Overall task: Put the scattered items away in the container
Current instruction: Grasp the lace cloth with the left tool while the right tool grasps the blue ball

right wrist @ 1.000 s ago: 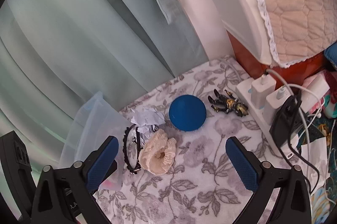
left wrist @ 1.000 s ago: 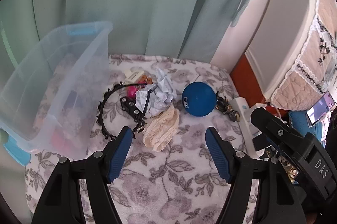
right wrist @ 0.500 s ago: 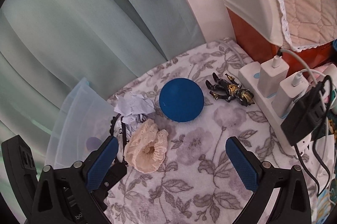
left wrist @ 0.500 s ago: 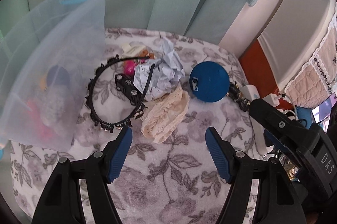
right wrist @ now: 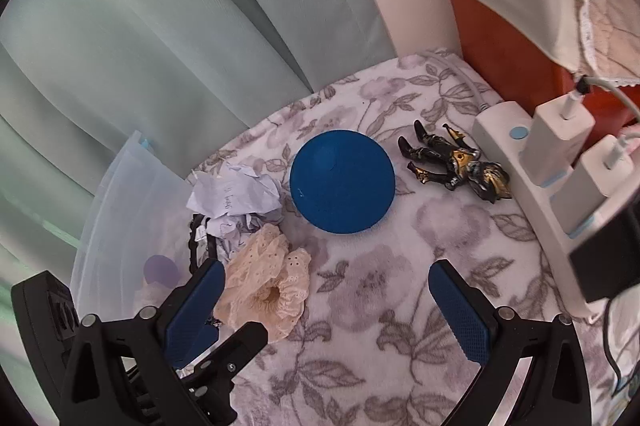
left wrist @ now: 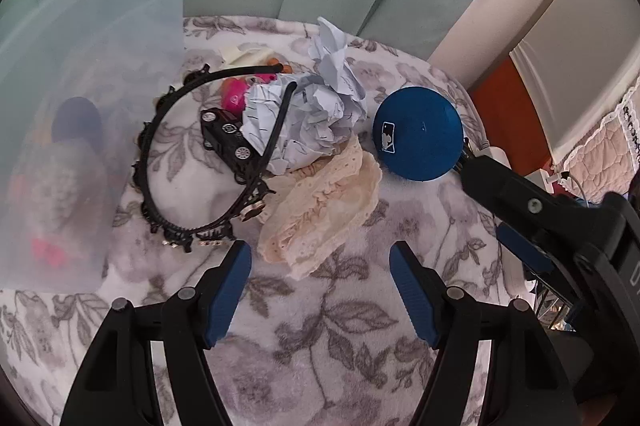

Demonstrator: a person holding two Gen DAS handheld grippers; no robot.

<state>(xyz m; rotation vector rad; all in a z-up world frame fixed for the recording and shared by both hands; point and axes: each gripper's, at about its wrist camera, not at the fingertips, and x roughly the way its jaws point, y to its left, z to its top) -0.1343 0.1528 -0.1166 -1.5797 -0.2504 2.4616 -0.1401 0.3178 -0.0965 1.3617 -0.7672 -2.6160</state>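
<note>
Clutter lies bunched on the floral blanket (left wrist: 320,346) just beside the clear plastic bin (left wrist: 92,98): a cream lace scrunchie (left wrist: 324,218), a wad of crumpled paper (left wrist: 312,122), a black lace headband (left wrist: 192,162) looped round a black toy car (left wrist: 228,142), a pink toy (left wrist: 236,98) behind it, and a blue ball (left wrist: 418,134). A black and gold action figure (right wrist: 456,162) lies apart, near the white power strip (right wrist: 520,162).

The left gripper (left wrist: 320,266) hangs above the scrunchie with jaws spread and nothing between them; the right gripper (right wrist: 326,290) is likewise released and empty, its gap aimed at bare blanket below the ball.

The step in hand looks like a reach for the scrunchie. To do it well, the left jaws should straddle the near fold of lace and close low on the fabric, so that the pads gather cloth and not blanket pile. The headband's end rests against the scrunchie's far side, so a lift straight up, clear of that end, should keep the headband from dragging. The ball, touching or nearly touching the scrunchie's edge, could roll if nudged.

The bin stands to the left, its frosted wall blurring what it holds: a dark blue or purple round thing, something grey, and something pink or red at the bottom. What they are cannot be told.
</note>
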